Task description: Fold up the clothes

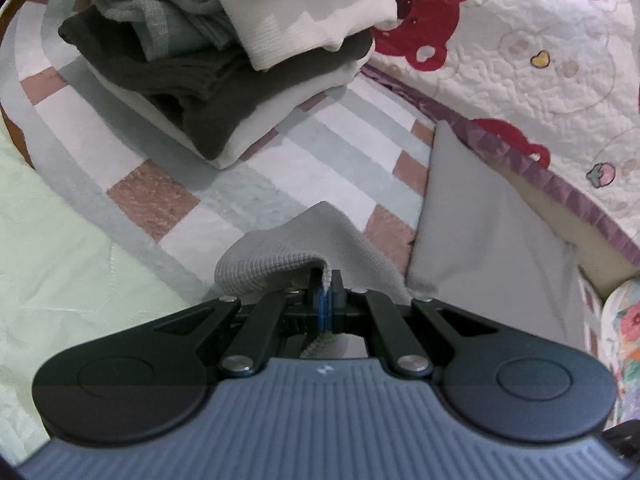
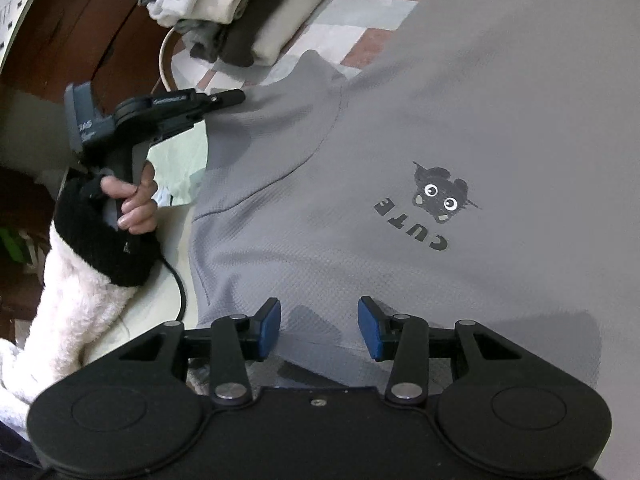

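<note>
A grey T-shirt with a dark "CUTE" cartoon print lies spread on the bed. My left gripper is shut on the edge of a grey sleeve and lifts it slightly; it also shows in the right wrist view at the shirt's sleeve. My right gripper is open, its blue pads hovering just above the shirt's lower part, holding nothing.
A stack of folded clothes in white, grey and dark tones sits on the checked sheet, also in the right wrist view. A quilt with red bears lies to the right. A brown bed frame is at the left.
</note>
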